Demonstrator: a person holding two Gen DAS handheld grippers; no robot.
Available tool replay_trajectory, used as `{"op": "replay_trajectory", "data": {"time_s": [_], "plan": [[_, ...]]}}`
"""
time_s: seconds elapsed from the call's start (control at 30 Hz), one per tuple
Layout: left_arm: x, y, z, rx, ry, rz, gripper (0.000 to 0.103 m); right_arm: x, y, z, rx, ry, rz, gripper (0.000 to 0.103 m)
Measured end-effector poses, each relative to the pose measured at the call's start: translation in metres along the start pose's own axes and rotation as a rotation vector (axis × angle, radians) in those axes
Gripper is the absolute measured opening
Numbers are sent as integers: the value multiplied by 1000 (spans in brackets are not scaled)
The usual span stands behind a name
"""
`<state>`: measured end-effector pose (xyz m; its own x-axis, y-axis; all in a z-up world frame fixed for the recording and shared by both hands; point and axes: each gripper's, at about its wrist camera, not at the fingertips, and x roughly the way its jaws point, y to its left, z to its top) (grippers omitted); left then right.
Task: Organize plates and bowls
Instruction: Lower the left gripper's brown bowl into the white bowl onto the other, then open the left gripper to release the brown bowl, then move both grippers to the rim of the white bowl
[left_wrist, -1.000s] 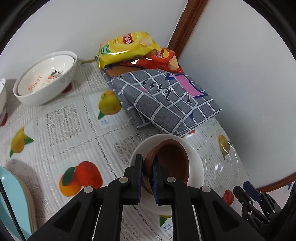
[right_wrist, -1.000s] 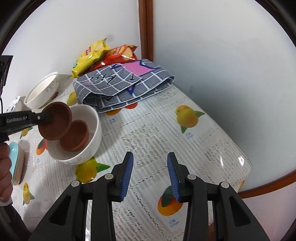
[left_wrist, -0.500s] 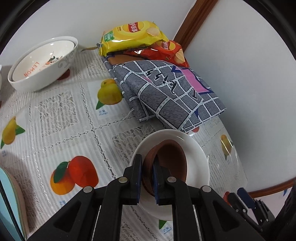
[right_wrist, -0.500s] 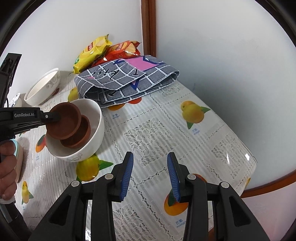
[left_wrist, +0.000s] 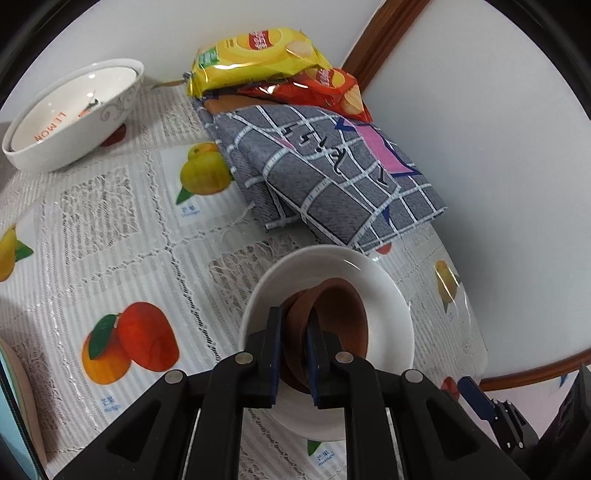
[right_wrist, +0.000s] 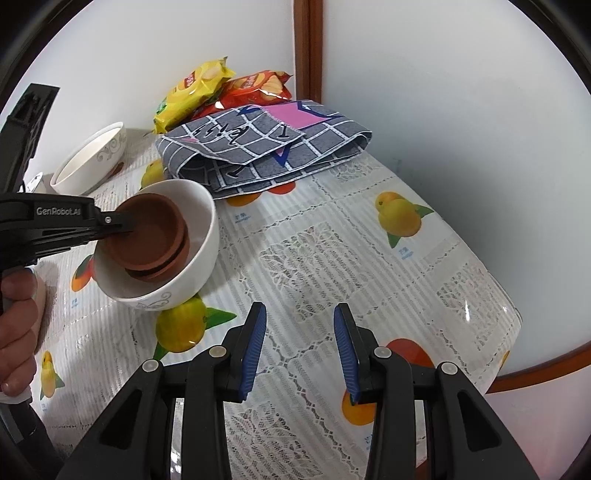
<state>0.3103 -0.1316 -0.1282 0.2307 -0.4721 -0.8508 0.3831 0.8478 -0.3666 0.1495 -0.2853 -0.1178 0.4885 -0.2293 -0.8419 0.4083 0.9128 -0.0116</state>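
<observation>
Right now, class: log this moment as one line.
left gripper: shut on brown bowl | inside white bowl | right gripper: open, empty

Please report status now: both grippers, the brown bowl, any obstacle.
Left gripper shut on upper brown bowl, nested in the second inside white bowl. Right gripper open, empty. Nothing in the way.

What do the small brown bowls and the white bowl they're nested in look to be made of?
Small brown bowls: matte, no glare; possibly unglazed terracotta or plastic. White bowl with grey scrollwork: glossy highlights on the rim suggest glazed ceramic or porcelain.
</observation>
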Motion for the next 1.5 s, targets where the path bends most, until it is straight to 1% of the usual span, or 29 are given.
{"op": "replay_trajectory", "data": {"time_s": [0.33, 0.4, 0.47, 0.53, 0.63, 0.7, 0.77, 0.8, 0.9, 1.0, 1.1, 1.23, 1.43, 1.5], "plan": [[1, 3, -1, -13, 12, -17, 13, 1, -3, 1, 6, 4, -9, 40], [0, 1, -2, 7, 23, -23, 13, 1, -2, 1, 6, 5, -9, 40], [-1, -1, -3, 29, 25, -11, 13, 1, 0, 1, 1, 8, -4, 40], [-5, -5, -3, 56, 14, 7, 13, 2, 2, 2, -1, 13, -1, 41], [-19, -13, -3, 110, -31, 34, 16, 3, 4, 4, 2, 20, 9, 41], [-30, -17, -3, 142, -76, 64, 21, 1, 4, 7, 13, 15, 28, 41], [-36, -18, -2, 161, -100, 89, 25, -1, 5, 11, 18, 7, 46, 41], [-38, -17, -1, 163, -102, 98, 25, -2, 6, 13, 19, 2, 49, 41], [-36, -11, 2, 141, -86, 108, 25, -4, 10, 21, 13, -14, 57, 41], [-33, -7, 3, 132, -71, 141, 25, -2, 14, 30, 9, -8, 86, 41], [-31, -1, 4, 116, -57, 146, 25, 2, 19, 37, 12, -6, 115, 41], [-25, 3, 4, 107, -30, 162, 25, 7, 29, 44, -7, -18, 114, 41], [-17, 5, 3, 104, -3, 179, 25, 21, 37, 51, -7, 8, 145, 41], [-15, 6, 3, 104, 3, 186, 25, 28, 39, 51, -9, 20, 135, 41]]}}
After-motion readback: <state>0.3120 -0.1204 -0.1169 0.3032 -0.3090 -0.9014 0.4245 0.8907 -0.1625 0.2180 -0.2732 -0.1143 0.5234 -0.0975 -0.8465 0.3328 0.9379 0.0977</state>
